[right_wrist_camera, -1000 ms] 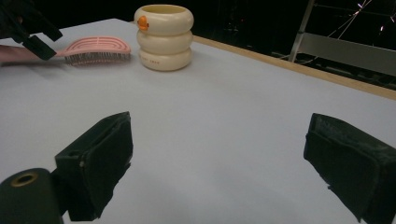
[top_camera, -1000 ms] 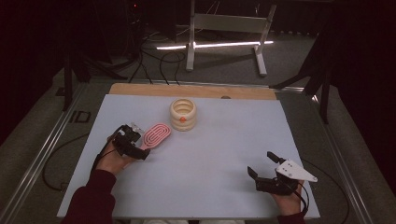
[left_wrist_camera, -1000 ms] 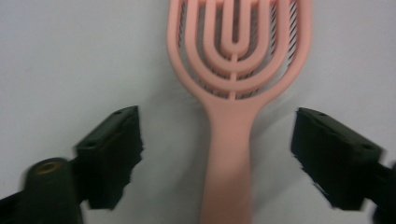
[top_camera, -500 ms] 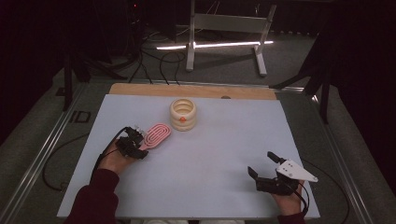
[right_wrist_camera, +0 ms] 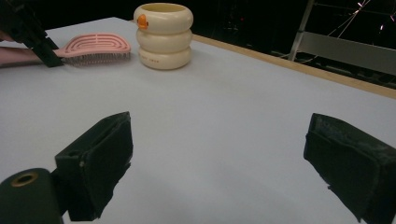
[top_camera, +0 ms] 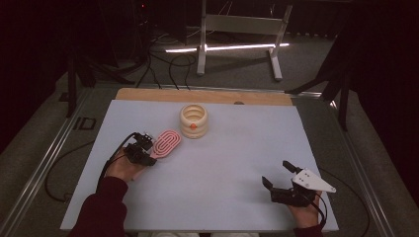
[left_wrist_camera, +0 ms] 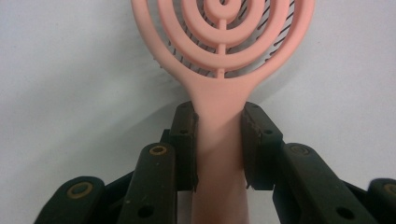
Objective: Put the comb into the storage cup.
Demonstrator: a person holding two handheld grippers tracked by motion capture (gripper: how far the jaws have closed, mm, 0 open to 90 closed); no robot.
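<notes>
— Left gripper (left_wrist_camera: 219, 140)?
— Fingers (left_wrist_camera: 184, 140) just closed, clamped on the pink brush (left_wrist_camera: 219, 93) handle between them; head beyond the tips, on the tabletop (top_camera: 237, 163).
— Right gripper (right_wrist_camera: 219, 158)?
— Fingers spread, empty.
— Risk?
— Narrow handle; brush may pivot when lifted.

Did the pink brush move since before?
No. The pink brush lies in the same spot beside the cream cup; the left tool has just been closing onto its handle.
</notes>
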